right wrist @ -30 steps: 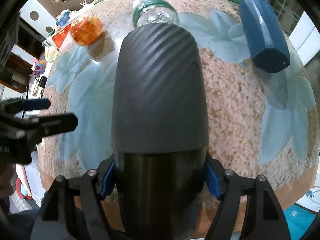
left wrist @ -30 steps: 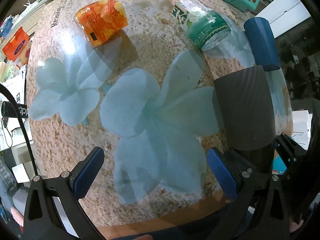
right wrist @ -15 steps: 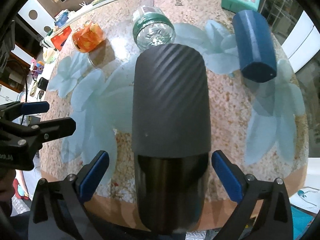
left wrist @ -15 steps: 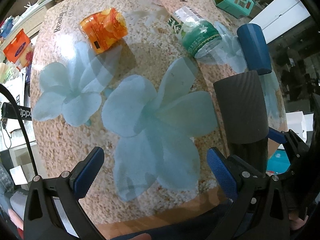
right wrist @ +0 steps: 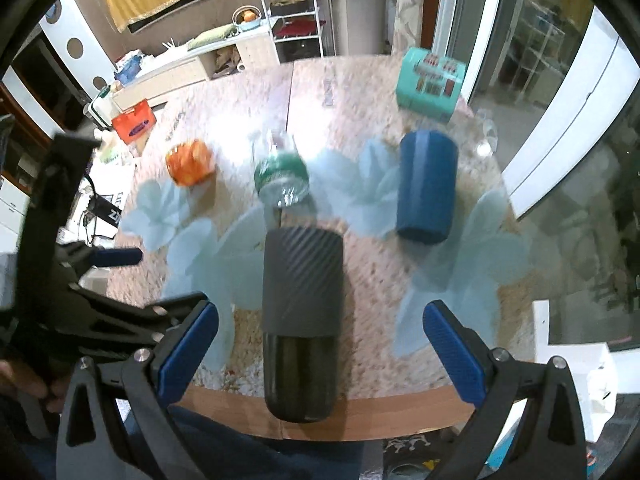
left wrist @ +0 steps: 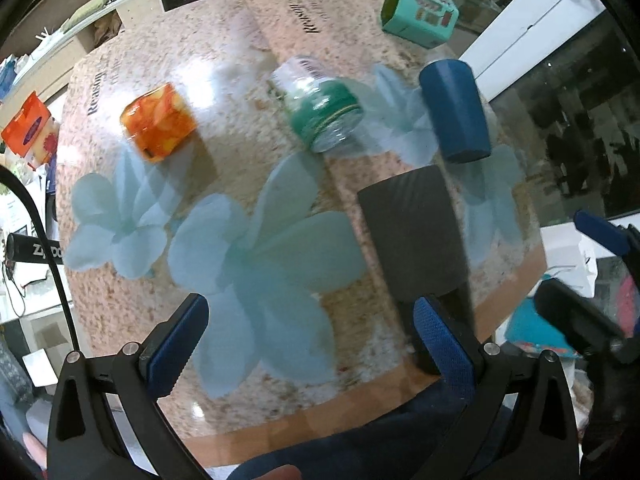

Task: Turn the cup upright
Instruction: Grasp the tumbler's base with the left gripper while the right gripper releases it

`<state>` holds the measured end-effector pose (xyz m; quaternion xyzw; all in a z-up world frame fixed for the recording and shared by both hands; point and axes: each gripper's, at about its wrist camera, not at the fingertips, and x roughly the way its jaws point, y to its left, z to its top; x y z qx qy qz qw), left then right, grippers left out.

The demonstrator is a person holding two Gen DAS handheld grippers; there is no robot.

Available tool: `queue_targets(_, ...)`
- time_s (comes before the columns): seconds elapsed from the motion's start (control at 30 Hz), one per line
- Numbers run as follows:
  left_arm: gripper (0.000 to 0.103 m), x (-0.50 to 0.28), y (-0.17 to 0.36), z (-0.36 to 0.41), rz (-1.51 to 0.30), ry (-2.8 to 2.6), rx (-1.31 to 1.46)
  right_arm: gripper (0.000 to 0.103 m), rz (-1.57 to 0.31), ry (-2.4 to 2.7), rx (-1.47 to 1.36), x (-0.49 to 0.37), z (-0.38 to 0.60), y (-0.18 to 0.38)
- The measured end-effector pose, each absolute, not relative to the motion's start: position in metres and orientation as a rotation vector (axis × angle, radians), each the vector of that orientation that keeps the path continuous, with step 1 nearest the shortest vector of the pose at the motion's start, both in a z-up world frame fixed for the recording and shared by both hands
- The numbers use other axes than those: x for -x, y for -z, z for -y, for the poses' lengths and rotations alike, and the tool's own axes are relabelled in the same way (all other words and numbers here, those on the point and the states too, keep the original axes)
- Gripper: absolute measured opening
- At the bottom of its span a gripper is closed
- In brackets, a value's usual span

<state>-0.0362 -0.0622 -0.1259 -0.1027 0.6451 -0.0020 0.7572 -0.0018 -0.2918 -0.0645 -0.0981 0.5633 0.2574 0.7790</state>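
The table (right wrist: 328, 92), a speckled beige top printed with pale blue flowers and edged in wood, fills both views, with shelving, a low sideboard and glass doors behind it in the right wrist view. The dark grey cup (right wrist: 303, 322) stands near the table's front edge, ribbed sleeve on top and glossy black body toward the camera; which end is up cannot be told. The right gripper (right wrist: 320, 350) hangs wide open, its 2 blue pads either side of the cup with clear gaps, holding nothing. The left gripper (left wrist: 308, 344) is equally wide open and empty; the cup (left wrist: 416, 236) sits just beyond its right-hand pad. Behind it lie a blue cup (right wrist: 426, 188), a green-banded clear bottle (right wrist: 282, 182) and an orange jar (right wrist: 190, 162), well apart, with a teal box (right wrist: 430, 82) at the far edge. Only the left wrist view shows the box's open end (left wrist: 416, 12).
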Motion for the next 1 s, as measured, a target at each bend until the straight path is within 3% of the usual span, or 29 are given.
queue_targets(0.33, 0.103, 0.007, 0.132, 0.104, -1.44, -0.042, 0.366, 0.103, -1.216, -0.631, 0.206, -0.03, 0.316, 0.049)
queue_targets(1.0, 0.103, -0.045, 0.213, 0.124, -1.558, -0.243, 0.481, 0.103, -1.283, -0.778, 0.225, -0.073, 0.339, 0.082)
